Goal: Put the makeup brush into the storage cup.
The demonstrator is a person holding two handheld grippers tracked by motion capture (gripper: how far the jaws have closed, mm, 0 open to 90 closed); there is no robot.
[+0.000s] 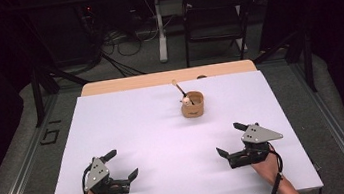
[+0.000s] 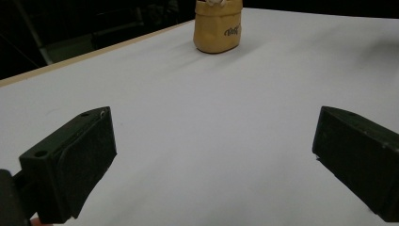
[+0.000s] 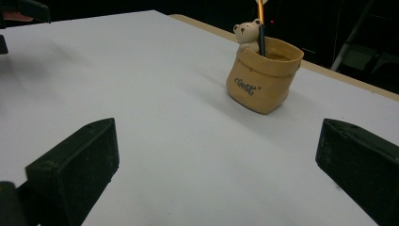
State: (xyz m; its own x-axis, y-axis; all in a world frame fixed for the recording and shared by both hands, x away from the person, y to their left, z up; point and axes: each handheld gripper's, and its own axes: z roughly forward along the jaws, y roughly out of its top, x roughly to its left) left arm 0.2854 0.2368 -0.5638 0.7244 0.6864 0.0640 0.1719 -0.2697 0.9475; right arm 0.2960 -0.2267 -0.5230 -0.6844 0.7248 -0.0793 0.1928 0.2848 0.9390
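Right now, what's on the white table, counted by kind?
Tan pots: 1
Bear figures: 1
Dark sticks: 1
Grippers, left gripper and right gripper, jaws apart: 2
Total: 5

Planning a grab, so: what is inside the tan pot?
The tan pot holds a dark stick standing up, with a small bear figure at its rim. Its wall hides the bottom.

1. In your left gripper view, the top edge cuts off the top of the tan pot (image 2: 218,28).
2. In your right gripper view, the stick (image 3: 260,33) runs off the top.
3. The words on the pot are too small to read.
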